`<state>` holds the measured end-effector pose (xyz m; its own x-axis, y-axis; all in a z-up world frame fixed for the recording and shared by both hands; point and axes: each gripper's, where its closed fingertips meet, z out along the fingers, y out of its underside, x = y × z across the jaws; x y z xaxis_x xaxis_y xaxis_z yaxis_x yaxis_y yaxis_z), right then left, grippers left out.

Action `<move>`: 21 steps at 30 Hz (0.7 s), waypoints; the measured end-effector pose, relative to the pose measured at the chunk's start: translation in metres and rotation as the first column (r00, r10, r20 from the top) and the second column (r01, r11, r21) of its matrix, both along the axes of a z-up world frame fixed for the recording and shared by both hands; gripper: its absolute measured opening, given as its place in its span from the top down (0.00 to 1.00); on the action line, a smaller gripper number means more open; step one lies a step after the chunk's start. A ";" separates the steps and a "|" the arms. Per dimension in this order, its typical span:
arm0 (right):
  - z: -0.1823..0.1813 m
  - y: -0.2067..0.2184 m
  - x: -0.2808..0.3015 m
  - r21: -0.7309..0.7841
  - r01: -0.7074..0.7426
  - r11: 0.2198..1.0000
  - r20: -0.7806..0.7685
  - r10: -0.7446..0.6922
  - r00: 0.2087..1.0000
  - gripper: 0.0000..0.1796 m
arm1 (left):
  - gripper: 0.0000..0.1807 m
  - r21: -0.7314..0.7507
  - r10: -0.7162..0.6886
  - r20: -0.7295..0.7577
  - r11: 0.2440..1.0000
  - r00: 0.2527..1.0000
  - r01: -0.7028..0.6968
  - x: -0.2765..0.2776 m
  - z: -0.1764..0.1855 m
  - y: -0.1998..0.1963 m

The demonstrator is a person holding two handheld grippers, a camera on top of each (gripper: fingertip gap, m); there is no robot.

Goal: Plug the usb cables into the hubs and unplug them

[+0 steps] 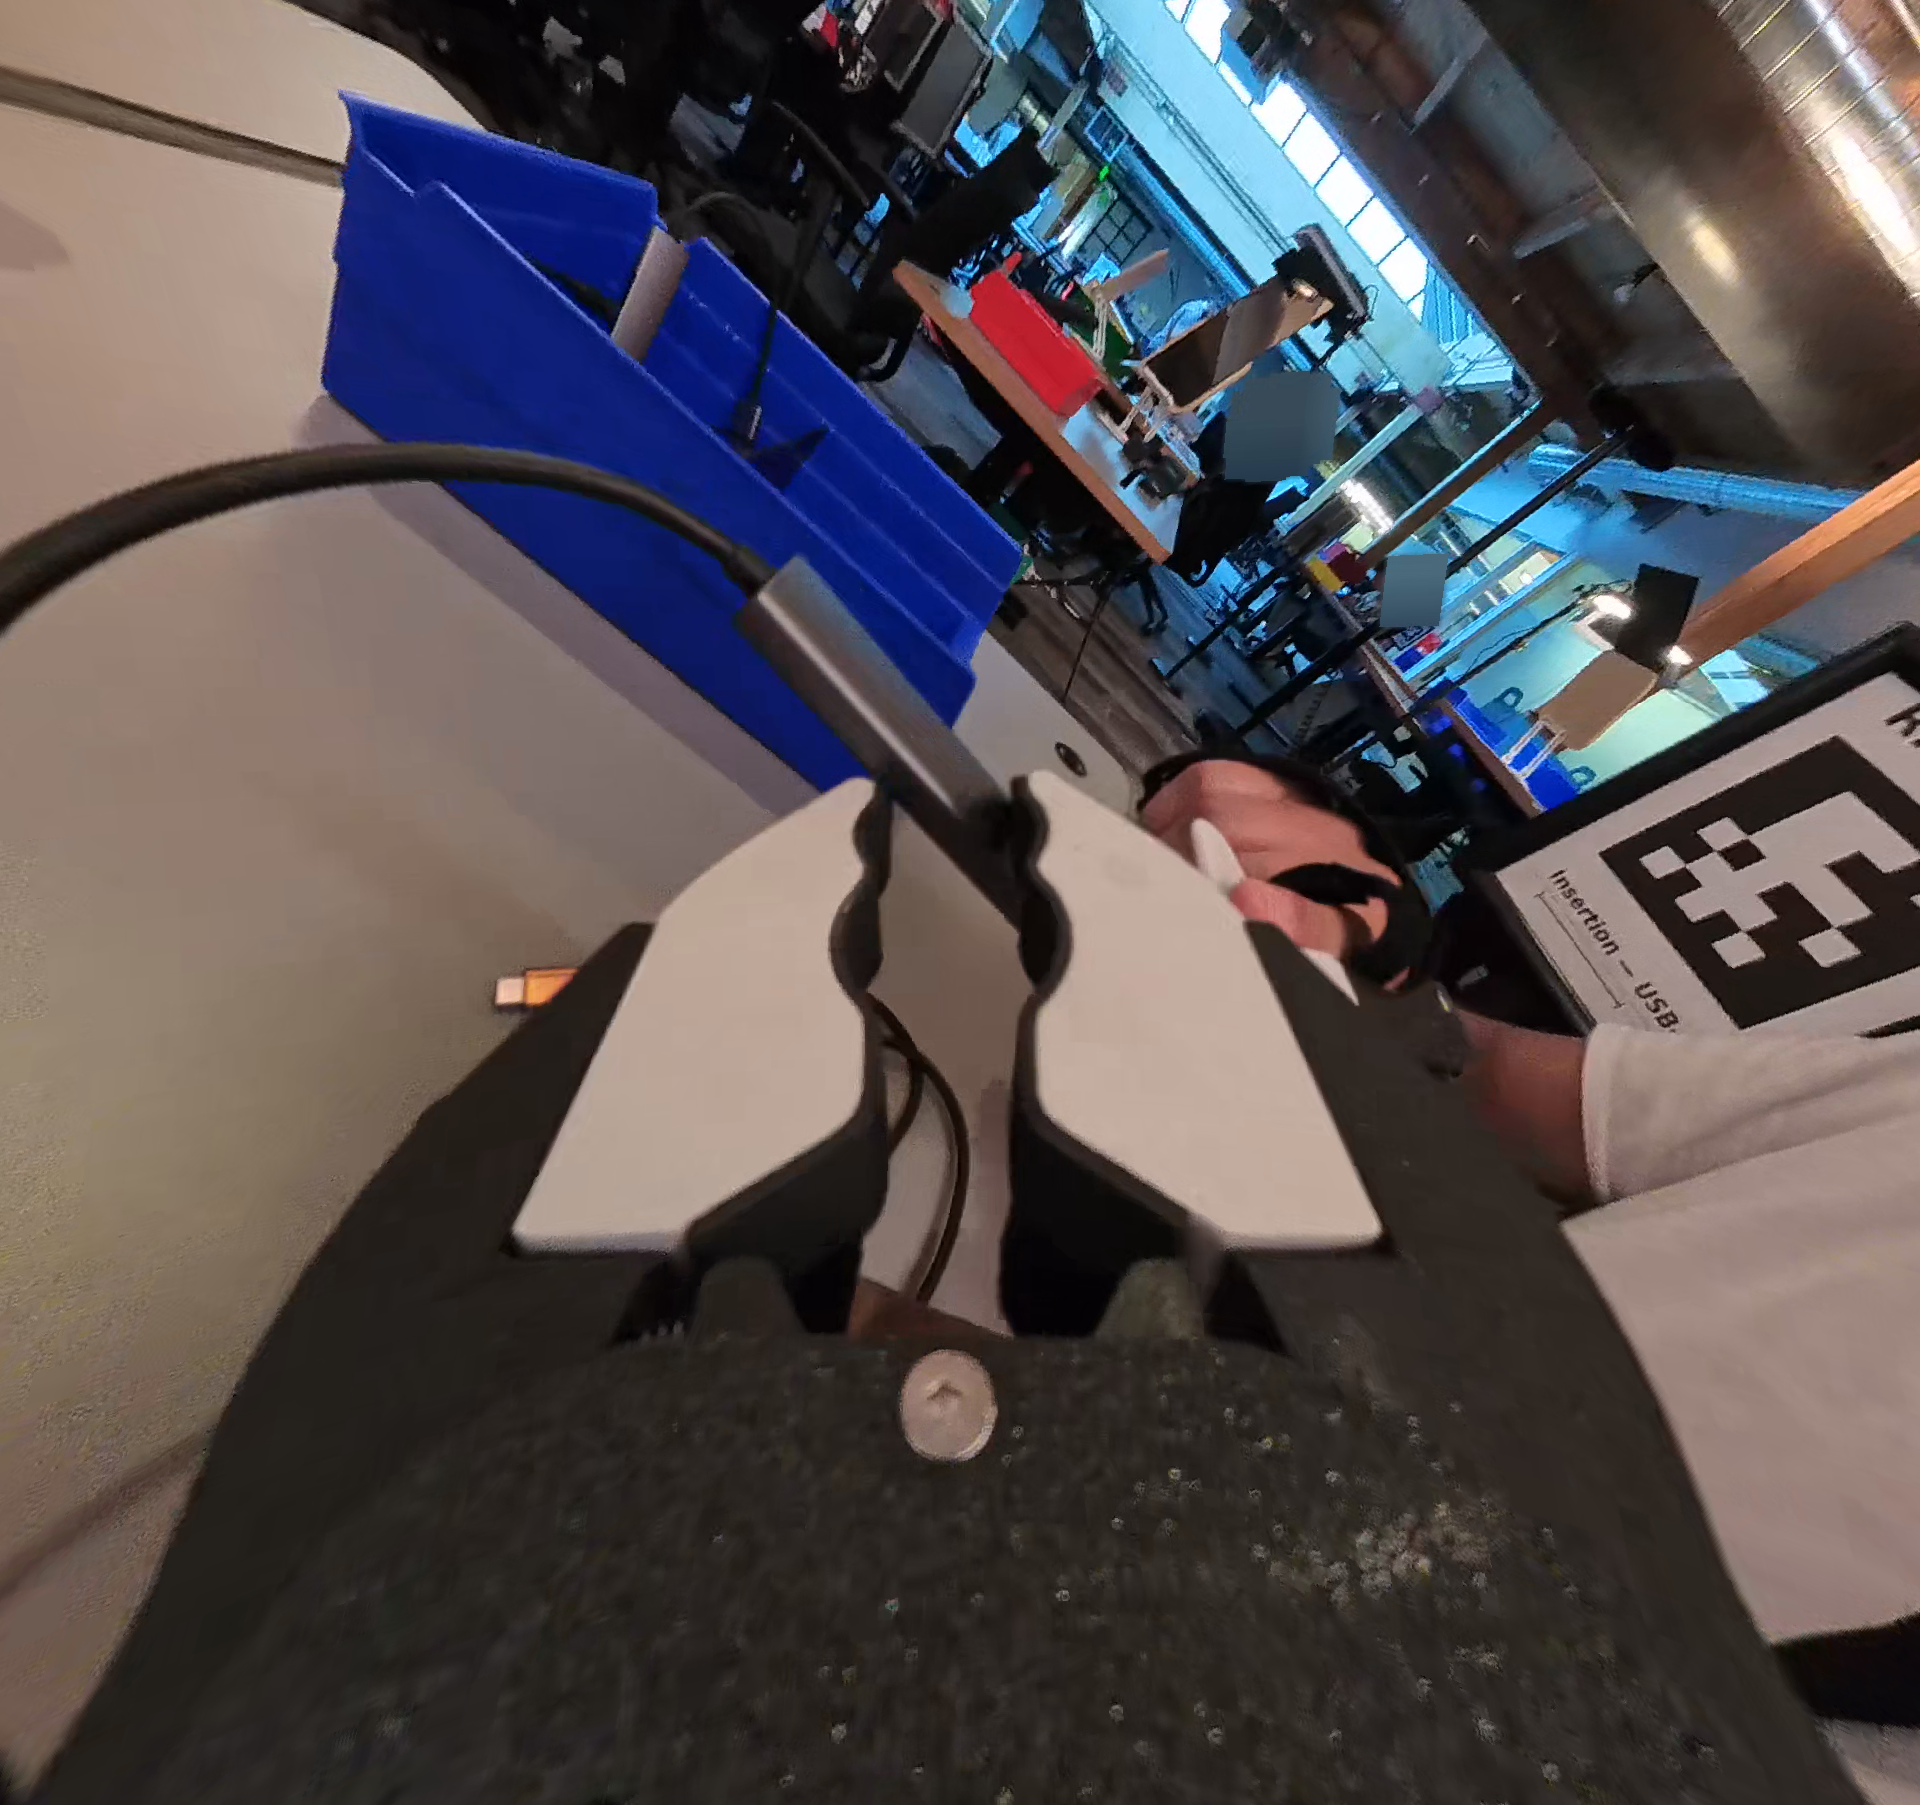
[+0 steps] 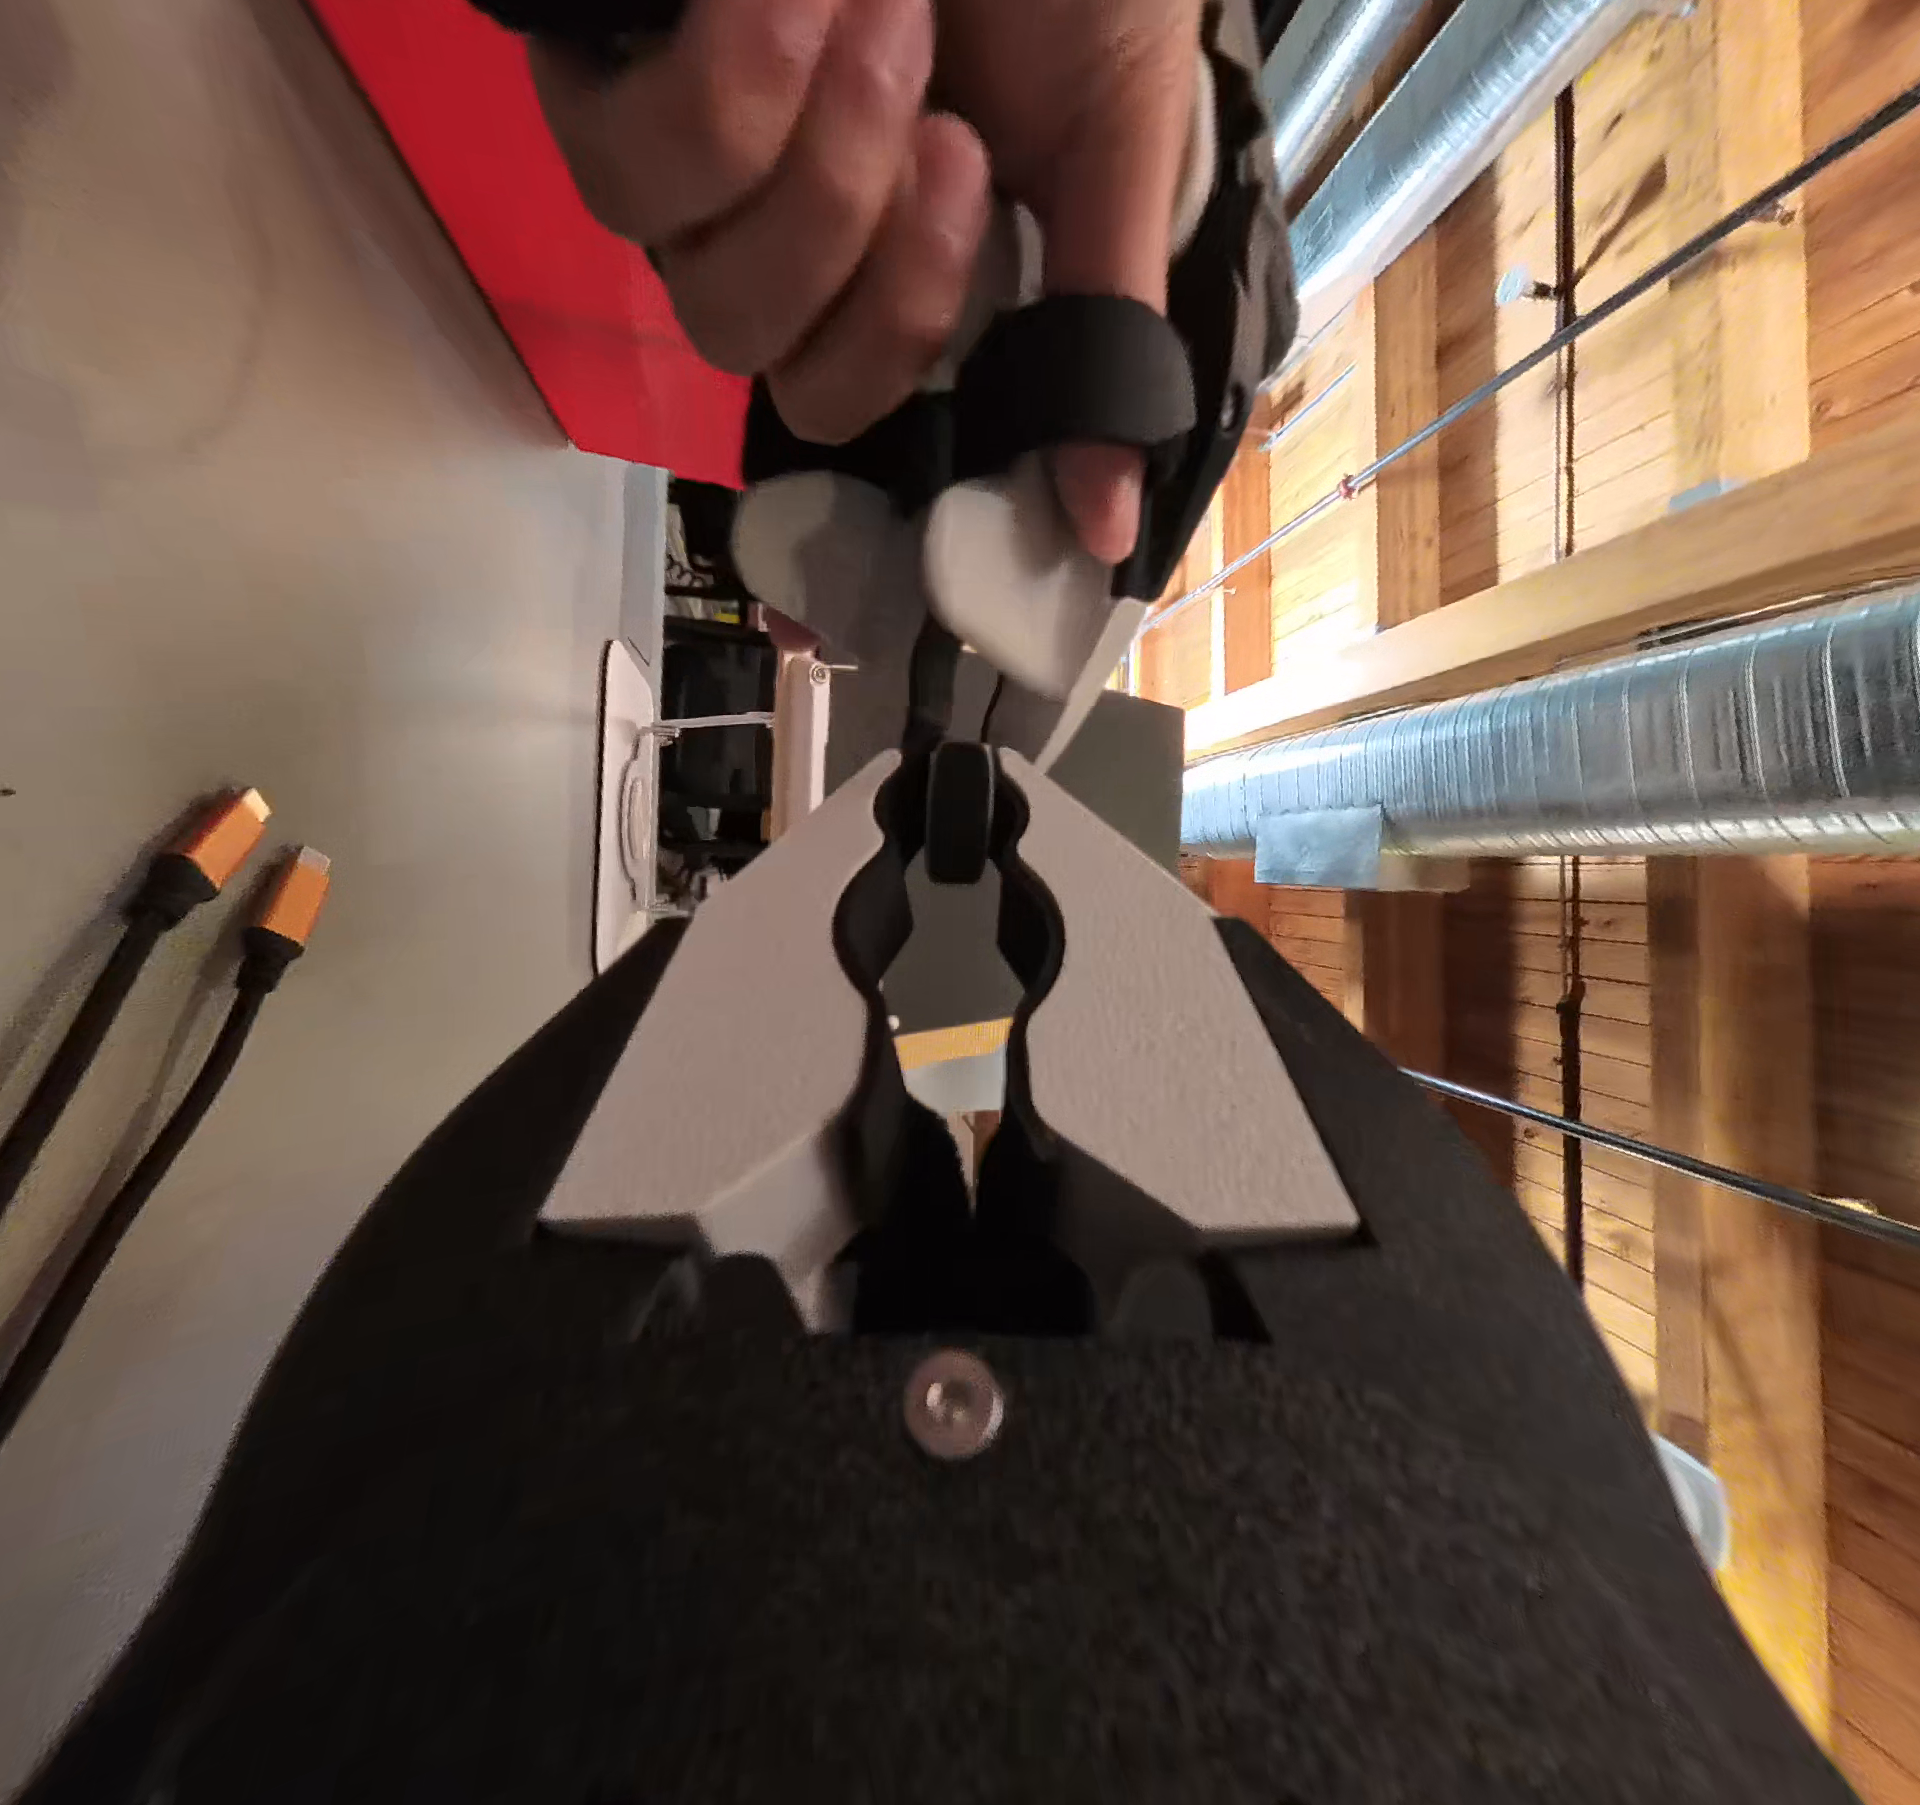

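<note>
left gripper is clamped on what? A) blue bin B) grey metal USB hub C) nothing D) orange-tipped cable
B: the left gripper is closed on the end of the grey metal hub, whose black cable arcs away over the table.

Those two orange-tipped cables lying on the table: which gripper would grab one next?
Neither is free. Probably right, after letting go: the orange-tipped cables show only in its view. Left gripper clamps the grey hub; right gripper pinches a black plug.

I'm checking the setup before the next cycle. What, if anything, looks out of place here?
Nothing looks damaged or spilled. A grey hub stands tilted in the blue bin, and two orange-tipped cables lie loose on the table.
</note>
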<state>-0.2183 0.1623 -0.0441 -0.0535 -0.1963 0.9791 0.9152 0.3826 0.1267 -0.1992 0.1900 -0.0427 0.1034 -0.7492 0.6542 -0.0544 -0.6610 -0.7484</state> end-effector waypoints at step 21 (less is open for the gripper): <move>0.016 -0.031 -0.004 -0.228 -0.948 0.222 -0.927 -0.349 0.141 0.95 | 0.94 0.385 -0.271 0.426 0.918 0.863 0.098 -0.026 0.061 -0.043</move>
<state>-0.2220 0.1315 -0.0281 0.4578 0.8665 -0.1991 -0.1978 -0.1190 -0.9730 -0.2255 0.1469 0.0179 -0.3087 -0.9056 0.2910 0.2587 -0.3743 -0.8905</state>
